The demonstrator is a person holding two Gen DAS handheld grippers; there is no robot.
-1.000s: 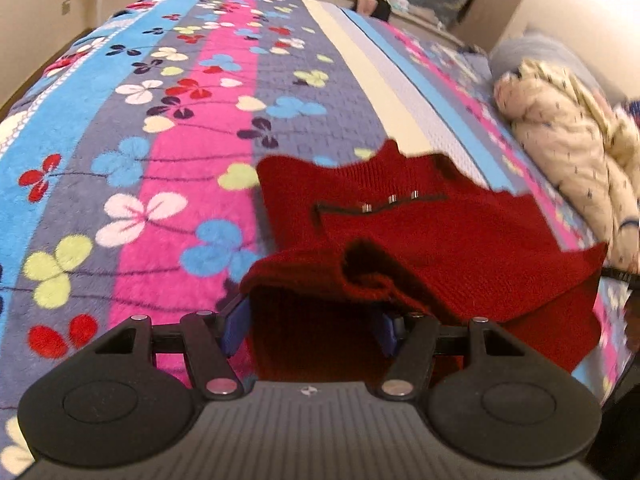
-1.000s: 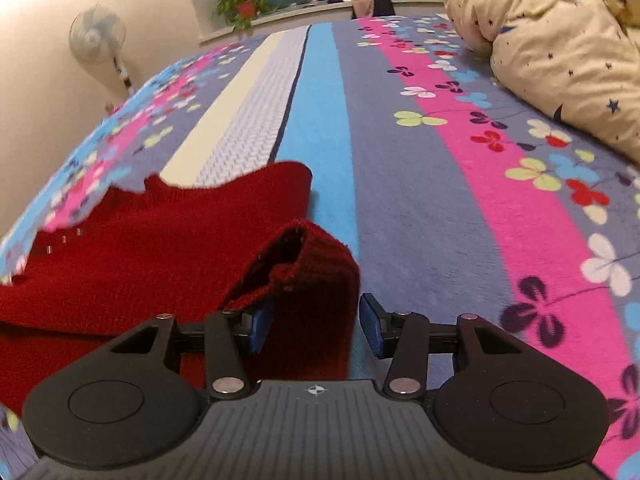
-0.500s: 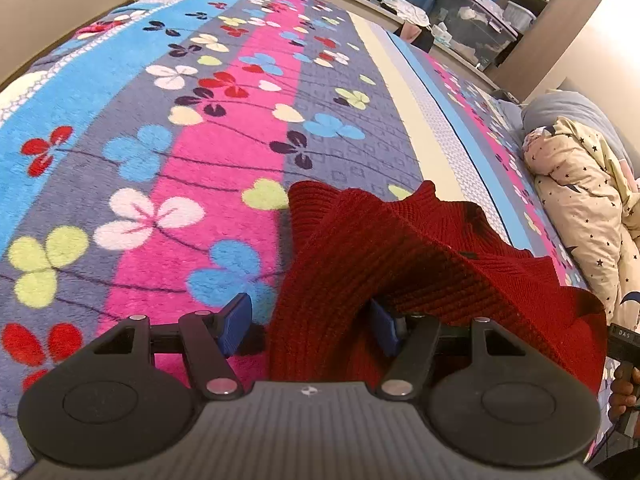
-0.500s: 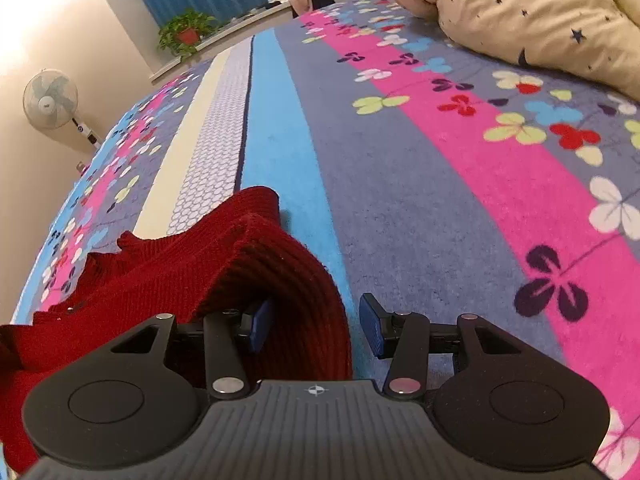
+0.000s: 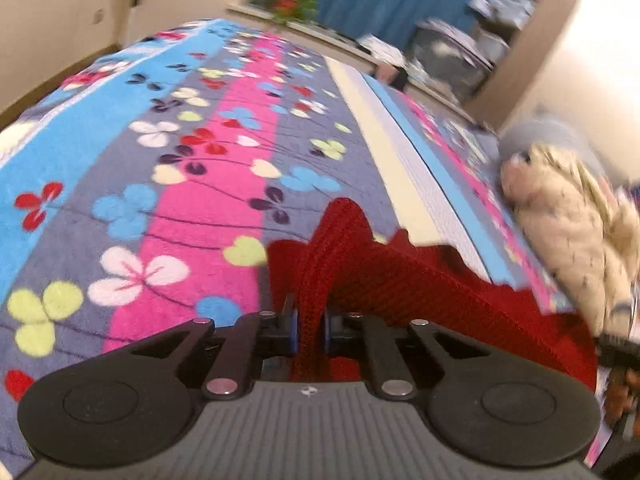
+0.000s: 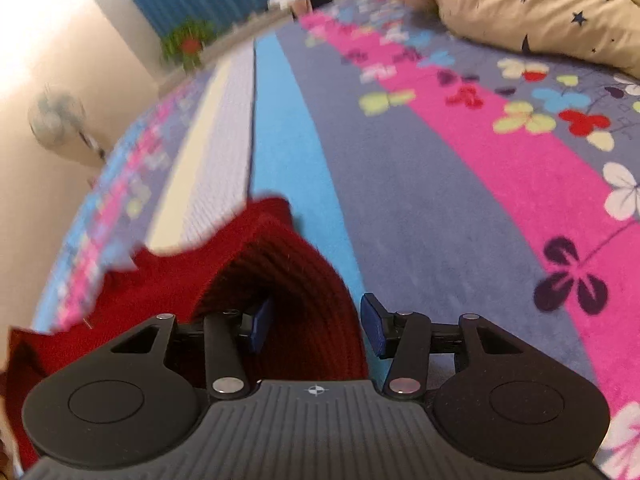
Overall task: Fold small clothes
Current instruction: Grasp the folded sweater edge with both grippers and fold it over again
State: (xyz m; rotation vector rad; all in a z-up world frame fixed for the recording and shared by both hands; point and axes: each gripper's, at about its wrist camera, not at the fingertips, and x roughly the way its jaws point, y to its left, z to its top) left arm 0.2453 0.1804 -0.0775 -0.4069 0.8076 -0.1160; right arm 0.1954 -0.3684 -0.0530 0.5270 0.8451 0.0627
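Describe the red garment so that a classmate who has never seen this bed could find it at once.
On the flowered striped blanket, look at the near edge, beside the cream quilt. The red knit garment lies there, pinched in the left claw. It alone is plain dark red and ribbed.

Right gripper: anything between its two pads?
Yes. In the right wrist view, a thick fold of the red knit garment sits between the open right gripper's pads, against the left pad, gap at the right.

Each gripper (image 5: pixel 310 334) (image 6: pixel 316 326) has a grey ribbed body with a small compass-like mark, two round black discs, black link arms with silver screws, and blue pads (image 6: pixel 370 326), slightly blurred in the left view.
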